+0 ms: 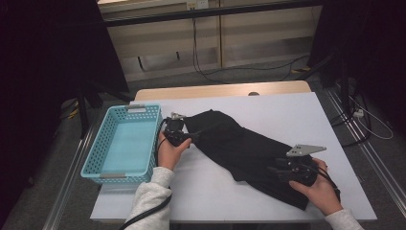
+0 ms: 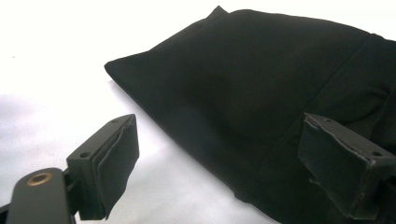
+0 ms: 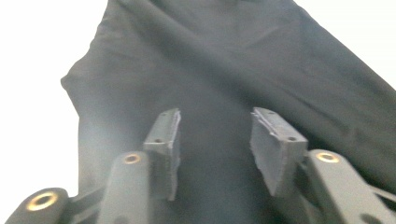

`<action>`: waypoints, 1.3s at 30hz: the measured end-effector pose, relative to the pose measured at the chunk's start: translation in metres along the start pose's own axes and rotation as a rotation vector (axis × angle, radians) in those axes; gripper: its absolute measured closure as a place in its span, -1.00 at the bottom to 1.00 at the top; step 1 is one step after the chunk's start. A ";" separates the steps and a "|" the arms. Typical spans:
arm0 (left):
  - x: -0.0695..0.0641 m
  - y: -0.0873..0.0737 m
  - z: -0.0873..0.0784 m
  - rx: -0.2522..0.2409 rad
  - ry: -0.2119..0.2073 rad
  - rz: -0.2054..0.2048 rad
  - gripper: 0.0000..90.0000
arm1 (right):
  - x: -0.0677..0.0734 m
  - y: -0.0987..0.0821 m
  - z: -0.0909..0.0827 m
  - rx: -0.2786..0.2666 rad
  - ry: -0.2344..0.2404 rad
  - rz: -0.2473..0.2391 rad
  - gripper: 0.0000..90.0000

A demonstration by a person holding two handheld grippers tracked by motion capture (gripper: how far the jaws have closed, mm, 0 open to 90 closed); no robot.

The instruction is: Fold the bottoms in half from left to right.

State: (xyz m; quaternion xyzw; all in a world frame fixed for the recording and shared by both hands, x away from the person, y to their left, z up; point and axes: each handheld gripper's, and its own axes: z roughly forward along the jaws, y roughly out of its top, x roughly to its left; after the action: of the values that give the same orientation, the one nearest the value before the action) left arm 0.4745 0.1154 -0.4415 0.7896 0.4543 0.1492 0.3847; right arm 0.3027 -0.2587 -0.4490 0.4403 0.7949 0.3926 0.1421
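Table (image 1: 268, 201) w/ white top takes up most of the high view; its bare wood edge shows along the far side.

Black cloth (image 1: 244, 148) lies flat on the table, running diagonally from centre-left, far, down to the near right. It's bunched and folded, w/ a seam visible in the left gripper view (image 2: 261, 93), and it spreads wide under the right gripper's camera (image 3: 224, 70).

Blue basket (image 1: 95, 158), perforated plastic, sits on the table's left edge, just beside the cloth's far-left end but not touching it. Nothing visible inside.

Left gripper (image 1: 192, 137) is held at the cloth's far-left end, between basket and cloth, pointing right. In the left gripper view its jaws stand wide apart: one over bare table, the other over the black fabric, cloth edge between them, pads not pressing on it. Open.

Right gripper (image 1: 273, 168) sits over the cloth's near-right end, grey three-cornered plate on top, pointing left. In the right gripper view the jaws (image 3: 215, 149) are parted, hanging above the fabric; the cloth lies under the gap, nothing pinched. Open.

Person's hands come in from the near edge, light grey sleeves; a black cable trails from the left gripper past the left sleeve (image 1: 151, 201).
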 end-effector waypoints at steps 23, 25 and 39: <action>-0.005 0.008 0.008 -0.005 0.018 0.009 -0.71 | 0.048 -0.019 0.001 0.066 0.054 -0.142 0.51; -0.004 0.007 0.007 -0.003 0.023 0.003 -0.71 | 0.045 -0.017 -0.001 0.081 0.054 -0.138 0.88; 0.010 0.004 0.011 0.018 0.089 -0.020 -0.70 | 0.027 -0.032 -0.032 0.112 0.141 -0.102 0.62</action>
State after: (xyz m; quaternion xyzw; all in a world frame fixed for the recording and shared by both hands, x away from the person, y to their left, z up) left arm 0.4890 0.1167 -0.4469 0.7811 0.4800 0.1764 0.3583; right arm 0.2498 -0.2629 -0.4487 0.3777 0.8451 0.3696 0.0808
